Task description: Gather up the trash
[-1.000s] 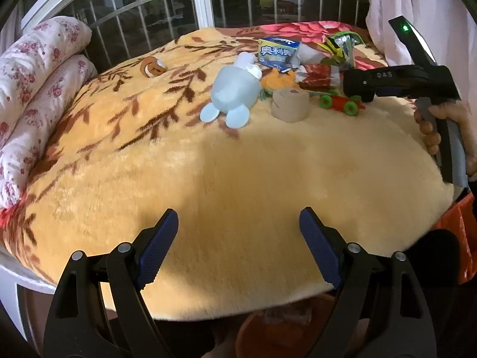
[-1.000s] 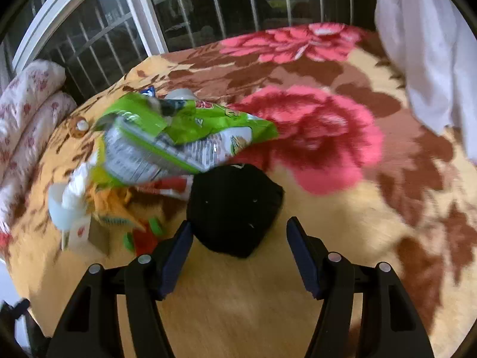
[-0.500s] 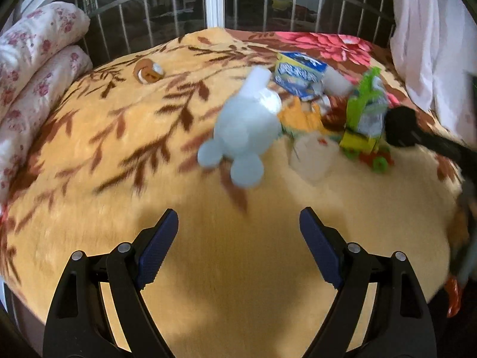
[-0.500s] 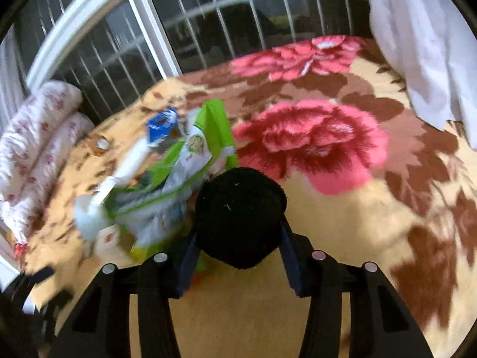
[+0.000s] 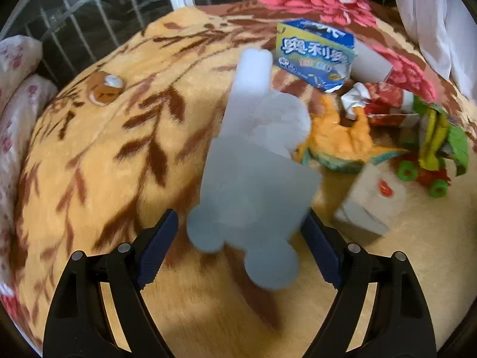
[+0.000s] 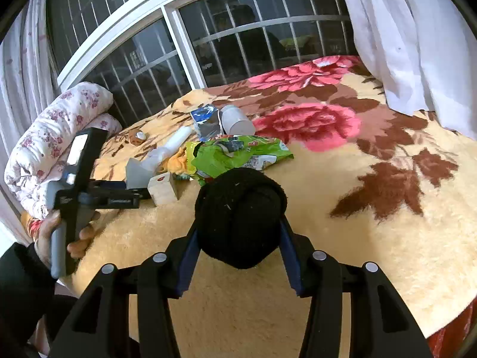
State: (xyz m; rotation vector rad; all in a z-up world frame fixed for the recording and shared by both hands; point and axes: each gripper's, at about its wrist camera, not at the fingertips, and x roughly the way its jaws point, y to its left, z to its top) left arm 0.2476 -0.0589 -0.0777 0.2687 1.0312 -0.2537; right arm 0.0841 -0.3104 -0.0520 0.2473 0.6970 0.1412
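Observation:
My right gripper (image 6: 238, 238) is shut on a black rolled sock (image 6: 240, 216) and holds it above the bed. My left gripper (image 5: 238, 229) is open, its jaws either side of a pale blue plush rabbit (image 5: 253, 179) lying on the blanket; it also shows in the right wrist view (image 6: 140, 192). Behind the rabbit lies a pile of litter: a blue snack wrapper (image 5: 316, 56), a green snack bag (image 6: 238, 155), a crumpled red wrapper (image 5: 384, 101), an orange wrapper (image 5: 340, 137) and a small beige box (image 5: 369, 200).
A yellow floral blanket (image 6: 372, 223) covers the bed. A toy car with green wheels (image 5: 423, 176) sits at the pile's right. A rolled floral quilt (image 6: 50, 140) lies at the left, a barred window behind, a white curtain (image 6: 402, 29) at the right.
My left gripper has moved forward until its open jaws flank the plush rabbit. My right gripper closed on the black sock and lifted it back from the pile.

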